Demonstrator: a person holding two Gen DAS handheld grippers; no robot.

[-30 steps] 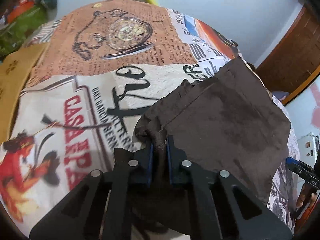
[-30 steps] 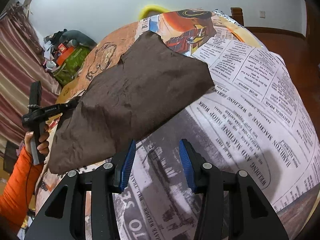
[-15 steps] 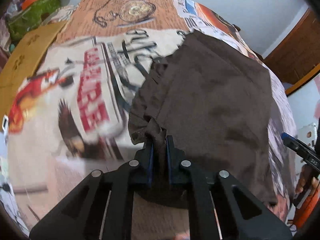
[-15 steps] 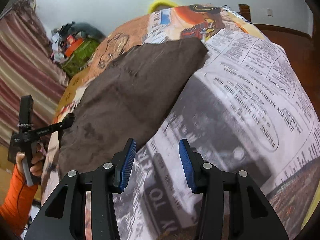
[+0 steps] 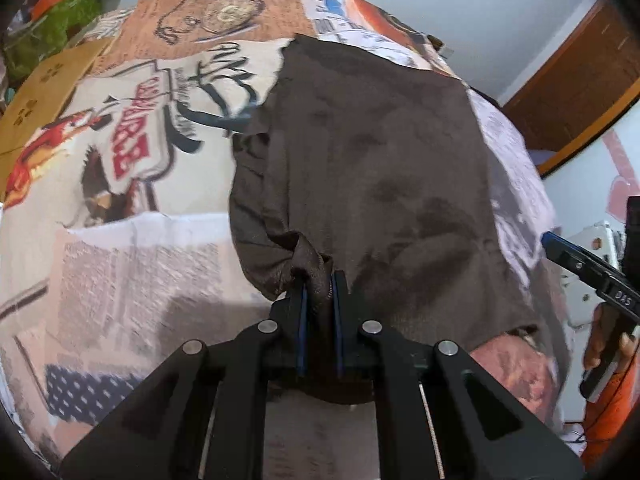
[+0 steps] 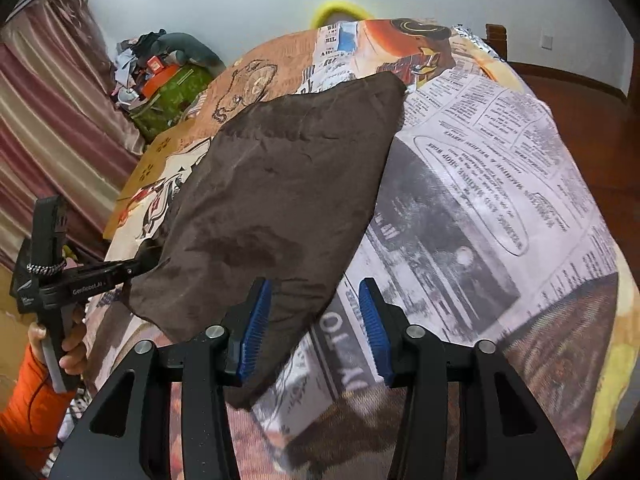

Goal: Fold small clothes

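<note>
A dark brown cloth (image 5: 372, 168) lies spread over a table covered with a newspaper-print tablecloth (image 5: 120, 248). My left gripper (image 5: 319, 280) is shut on a bunched corner of the brown cloth at its near left edge. In the right wrist view the same cloth (image 6: 288, 200) stretches from the far middle to the near left, and the left gripper (image 6: 136, 266) pinches its left corner. My right gripper (image 6: 312, 308) is open and empty, with the cloth's near edge by its left finger. The right gripper also shows at the right edge of the left wrist view (image 5: 580, 264).
A brown cardboard sheet (image 5: 44, 92) lies at the table's left edge. A green bag and clutter (image 6: 172, 88) sit beyond the table on the left, next to striped curtains (image 6: 60, 120). A wooden door (image 5: 580, 80) is at the right. A yellow object (image 6: 340, 12) peeks over the far edge.
My left gripper has pulled the cloth corner back toward the near side, and the cloth now lies flatter and longer on the table. The right gripper has stayed open near the cloth's near edge.
</note>
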